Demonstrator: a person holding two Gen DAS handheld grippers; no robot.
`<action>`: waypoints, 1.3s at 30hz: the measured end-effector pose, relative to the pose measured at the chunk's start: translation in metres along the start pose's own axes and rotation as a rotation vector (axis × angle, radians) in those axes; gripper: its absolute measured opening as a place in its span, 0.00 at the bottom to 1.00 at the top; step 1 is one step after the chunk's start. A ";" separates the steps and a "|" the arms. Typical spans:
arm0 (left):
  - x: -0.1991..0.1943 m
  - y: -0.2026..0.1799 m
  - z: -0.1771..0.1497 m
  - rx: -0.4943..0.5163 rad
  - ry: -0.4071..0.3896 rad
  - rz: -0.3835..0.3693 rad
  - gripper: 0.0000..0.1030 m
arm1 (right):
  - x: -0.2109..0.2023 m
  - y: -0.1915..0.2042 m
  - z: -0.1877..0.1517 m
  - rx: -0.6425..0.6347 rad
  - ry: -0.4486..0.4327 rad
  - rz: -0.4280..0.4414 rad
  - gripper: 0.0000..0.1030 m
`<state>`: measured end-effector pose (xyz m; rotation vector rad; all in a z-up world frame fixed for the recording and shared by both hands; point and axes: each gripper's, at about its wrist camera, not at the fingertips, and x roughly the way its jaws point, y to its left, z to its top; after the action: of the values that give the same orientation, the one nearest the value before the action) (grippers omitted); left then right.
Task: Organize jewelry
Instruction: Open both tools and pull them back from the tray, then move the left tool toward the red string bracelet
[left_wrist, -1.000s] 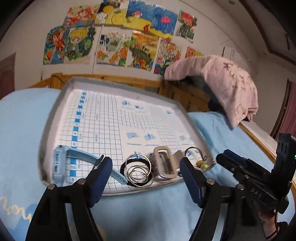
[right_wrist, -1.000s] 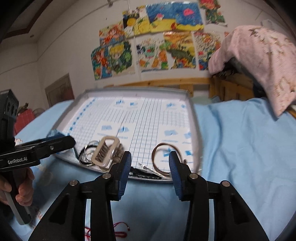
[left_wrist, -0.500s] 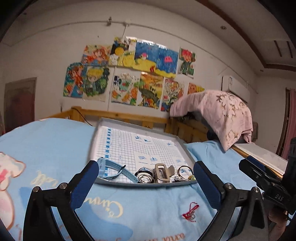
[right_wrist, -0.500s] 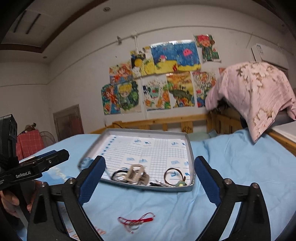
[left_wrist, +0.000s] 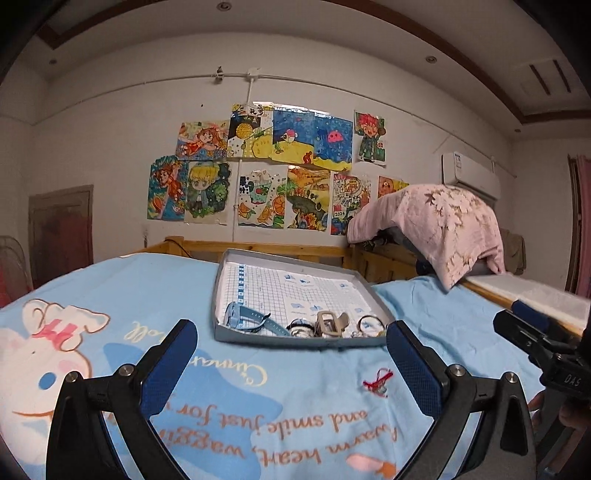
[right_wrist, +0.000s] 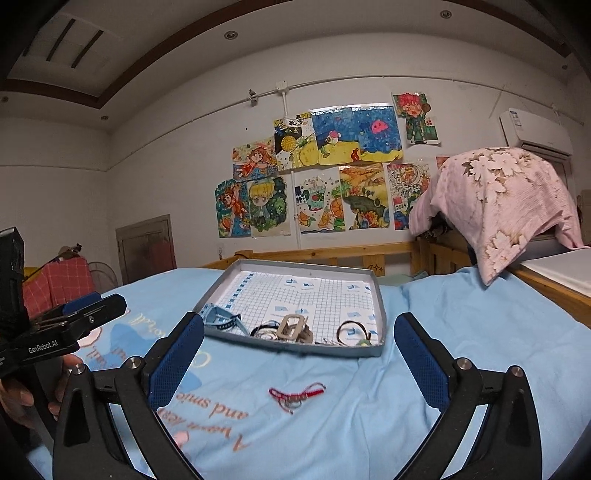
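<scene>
While both held level over the bed, L claw (left_wrist: 291, 365) & R claw (right_wrist: 299, 358) gape wide, nothing gripped.

Tray (left_wrist: 295, 341) on bedsheet (left_wrist: 258, 406); watch (left_wrist: 243, 318) inside, left; string bracelet (right_wrist: 297, 395) before tray.

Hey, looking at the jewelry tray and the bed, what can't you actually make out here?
- Left wrist view: the tray's near wall hides the bases of the rings.
- Right wrist view: the small green piece is too small to identify.
- Both views: the red string bracelet's charm is too small to read.
</scene>
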<state>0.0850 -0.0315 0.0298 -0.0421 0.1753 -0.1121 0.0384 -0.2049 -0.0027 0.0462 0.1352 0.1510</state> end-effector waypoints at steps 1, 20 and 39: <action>-0.003 -0.002 -0.003 0.008 0.004 0.004 1.00 | -0.004 0.001 -0.002 -0.010 0.000 -0.005 0.98; -0.014 -0.007 -0.028 0.032 0.035 -0.002 1.00 | -0.017 0.003 -0.026 -0.072 0.061 -0.032 0.98; 0.031 -0.004 -0.004 -0.042 0.095 -0.060 1.00 | 0.021 -0.016 -0.005 -0.028 0.082 -0.061 0.98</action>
<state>0.1144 -0.0394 0.0209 -0.0837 0.2709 -0.1707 0.0604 -0.2173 -0.0110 0.0076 0.2165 0.0937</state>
